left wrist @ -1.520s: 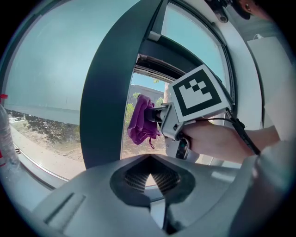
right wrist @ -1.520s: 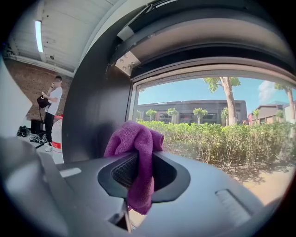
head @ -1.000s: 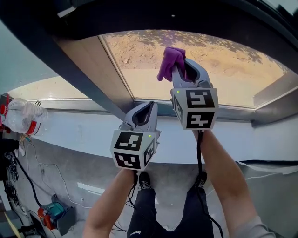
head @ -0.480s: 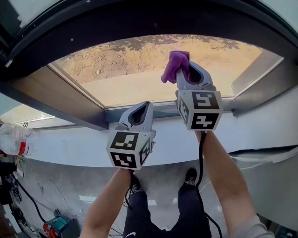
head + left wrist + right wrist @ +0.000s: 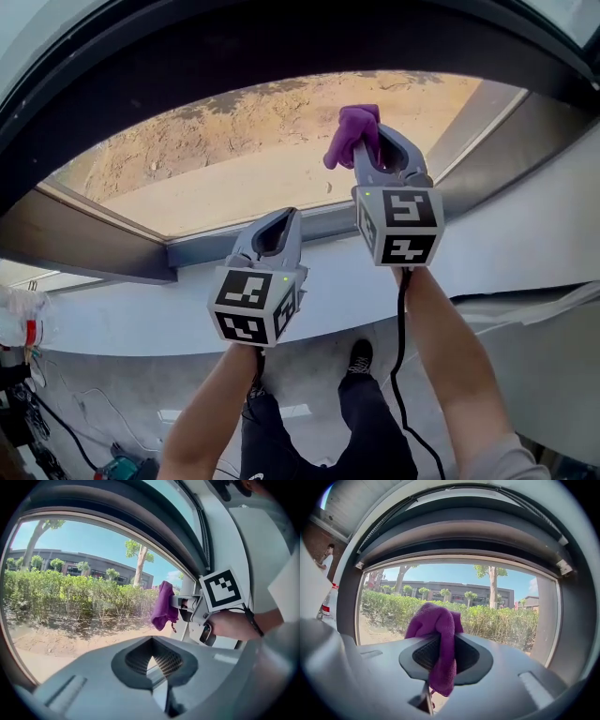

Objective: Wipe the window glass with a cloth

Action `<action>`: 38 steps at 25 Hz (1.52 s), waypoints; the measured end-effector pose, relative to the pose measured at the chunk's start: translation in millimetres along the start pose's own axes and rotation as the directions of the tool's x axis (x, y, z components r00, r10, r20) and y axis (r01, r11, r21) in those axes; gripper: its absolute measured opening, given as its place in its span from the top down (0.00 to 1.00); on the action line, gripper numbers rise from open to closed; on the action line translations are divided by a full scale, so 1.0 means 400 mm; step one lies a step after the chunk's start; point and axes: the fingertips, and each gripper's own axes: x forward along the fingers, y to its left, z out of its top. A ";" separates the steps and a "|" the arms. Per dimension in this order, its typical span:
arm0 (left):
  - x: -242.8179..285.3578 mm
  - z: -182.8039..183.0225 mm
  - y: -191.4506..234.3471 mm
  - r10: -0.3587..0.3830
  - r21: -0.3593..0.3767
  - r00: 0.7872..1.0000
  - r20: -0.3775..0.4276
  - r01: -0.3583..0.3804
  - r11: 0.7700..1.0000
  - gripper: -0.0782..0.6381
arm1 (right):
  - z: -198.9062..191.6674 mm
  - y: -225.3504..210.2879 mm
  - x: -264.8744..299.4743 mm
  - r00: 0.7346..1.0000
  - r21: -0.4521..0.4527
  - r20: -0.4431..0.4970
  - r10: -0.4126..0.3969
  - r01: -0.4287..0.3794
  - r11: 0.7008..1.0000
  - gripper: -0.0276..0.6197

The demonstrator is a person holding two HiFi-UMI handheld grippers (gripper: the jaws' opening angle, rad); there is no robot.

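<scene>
1. The cloth (image 5: 352, 131) is pinched between the jaws of the right gripper (image 5: 380, 142). A purple bunch stands out past the tips, and a tail hangs down over the pads.
2. The glass (image 5: 234, 155) lies straight ahead of the right gripper, just beyond the bunch. Whether cloth and pane touch cannot be told.
3. The cloth's long axis runs across the jaws, top to bottom, so its bunched end is presented to the pane first.
4. The left gripper (image 5: 272, 230) is held lower and to the left, by the bottom frame (image 5: 202, 246). Its jaws are pressed together on nothing.
5. The right gripper is judged the nearer to the glass. The wipe is judged to depend on the bunch being pressed forward onto the pane and then swept sideways.
</scene>
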 end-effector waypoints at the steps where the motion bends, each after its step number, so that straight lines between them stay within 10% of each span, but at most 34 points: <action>1: 0.017 -0.001 -0.016 -0.011 0.001 1.000 -0.001 0.011 1.000 0.89 | -0.004 -0.022 -0.003 1.000 -0.001 0.005 -0.002 0.002 1.000 0.82; 24: 0.320 0.026 -0.291 -0.131 0.066 0.990 -0.052 0.134 0.989 0.89 | -0.116 -0.524 -0.076 0.983 0.051 0.049 -0.176 0.174 0.984 0.82; 38: 0.368 0.031 -0.351 -0.170 0.088 0.983 -0.069 0.176 0.980 0.89 | -0.195 -0.700 -0.113 0.914 0.192 -0.053 -0.402 0.405 0.894 0.82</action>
